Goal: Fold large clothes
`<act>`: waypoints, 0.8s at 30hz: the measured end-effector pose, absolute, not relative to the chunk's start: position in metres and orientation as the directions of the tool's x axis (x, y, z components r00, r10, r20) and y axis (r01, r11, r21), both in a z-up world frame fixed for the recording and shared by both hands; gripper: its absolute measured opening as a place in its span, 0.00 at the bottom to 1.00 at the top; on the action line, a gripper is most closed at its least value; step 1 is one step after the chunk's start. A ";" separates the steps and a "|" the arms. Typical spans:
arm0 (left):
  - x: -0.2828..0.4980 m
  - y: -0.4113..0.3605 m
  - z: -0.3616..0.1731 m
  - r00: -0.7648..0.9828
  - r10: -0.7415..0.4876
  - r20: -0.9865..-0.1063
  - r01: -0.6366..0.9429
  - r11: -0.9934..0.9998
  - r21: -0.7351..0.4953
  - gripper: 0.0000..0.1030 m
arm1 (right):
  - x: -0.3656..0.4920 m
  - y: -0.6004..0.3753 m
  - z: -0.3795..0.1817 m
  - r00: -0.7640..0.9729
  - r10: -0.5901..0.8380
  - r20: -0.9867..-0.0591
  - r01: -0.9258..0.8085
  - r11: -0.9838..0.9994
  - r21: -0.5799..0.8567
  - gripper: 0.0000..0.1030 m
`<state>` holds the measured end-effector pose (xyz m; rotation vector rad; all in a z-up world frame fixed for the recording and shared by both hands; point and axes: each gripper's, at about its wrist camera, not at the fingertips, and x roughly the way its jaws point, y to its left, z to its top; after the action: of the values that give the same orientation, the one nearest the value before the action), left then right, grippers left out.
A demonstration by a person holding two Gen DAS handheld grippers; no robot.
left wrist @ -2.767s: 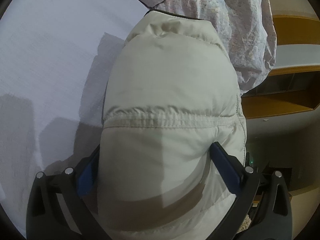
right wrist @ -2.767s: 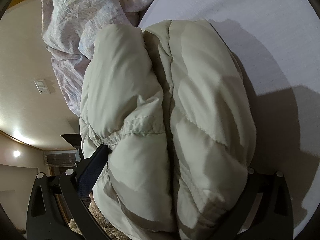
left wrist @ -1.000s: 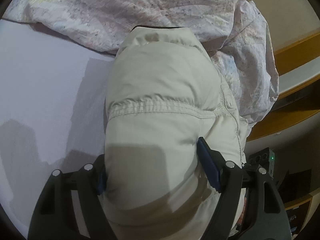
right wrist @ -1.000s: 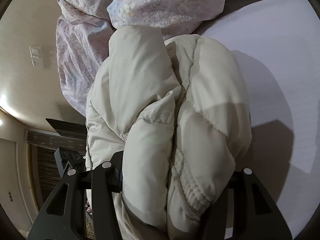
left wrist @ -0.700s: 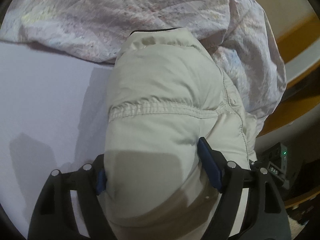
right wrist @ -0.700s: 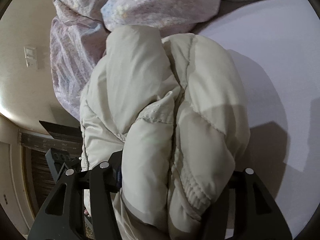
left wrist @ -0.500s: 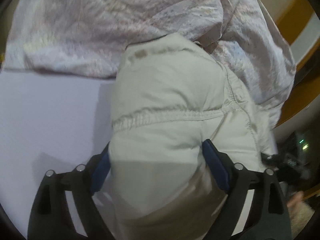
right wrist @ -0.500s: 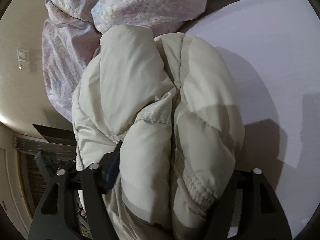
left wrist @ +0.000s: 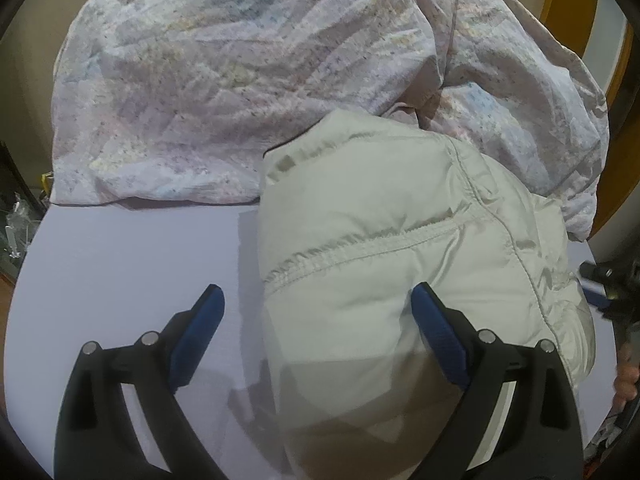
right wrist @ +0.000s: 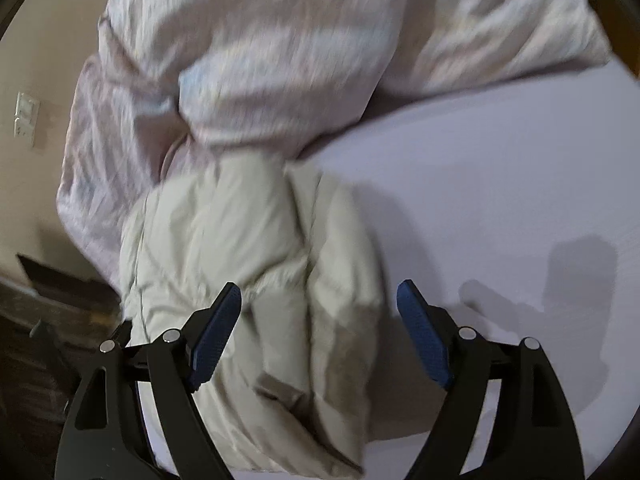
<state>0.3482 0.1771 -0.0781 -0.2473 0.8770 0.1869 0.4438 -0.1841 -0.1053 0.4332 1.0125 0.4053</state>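
A cream puffer jacket (left wrist: 380,248), folded into a thick bundle, lies on the lavender sheet (left wrist: 120,264) against the crumpled duvet. My left gripper (left wrist: 316,292) hovers over the jacket's near end, and its jaws are opening. One blue pad (left wrist: 200,324) stands over bare sheet; the other rests above the fabric without pinching it. In the blurred right wrist view, my right gripper (right wrist: 318,290) is above the jacket (right wrist: 256,248). Its jaws are opening too, and both pads are clear of the cloth. The right gripper's tip (left wrist: 596,288) also shows at the edge of the left wrist view.
A crumpled pastel-speckled duvet (left wrist: 240,92) fills the far side of the bed, also seen as the duvet (right wrist: 280,60). Wooden shelving (left wrist: 616,52) stands at the right. A wall switch (right wrist: 24,120) and dark furniture (right wrist: 48,312) lie off the bed's left side.
Both grippers have let go of the jacket: their jaws widened and both drew up and back. The jacket now lies free on the sheet beside the duvet.
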 end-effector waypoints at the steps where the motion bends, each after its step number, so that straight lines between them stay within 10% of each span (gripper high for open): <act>1: 0.348 0.177 -0.076 0.629 0.063 -0.774 -0.265 0.955 -0.137 0.91 | 0.444 -0.182 -0.097 0.493 0.506 -0.708 -0.140 0.849 0.509 0.79; 24: 0.378 0.136 -0.079 0.696 0.106 -0.710 -0.220 0.973 -0.070 0.98 | 0.431 -0.062 -0.068 0.674 0.404 -0.618 -0.444 0.891 0.099 0.56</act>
<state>0.3785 0.1365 -0.0786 -0.1535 0.7806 0.1828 0.4310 -0.0619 -0.0677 -0.0615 0.6799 0.4774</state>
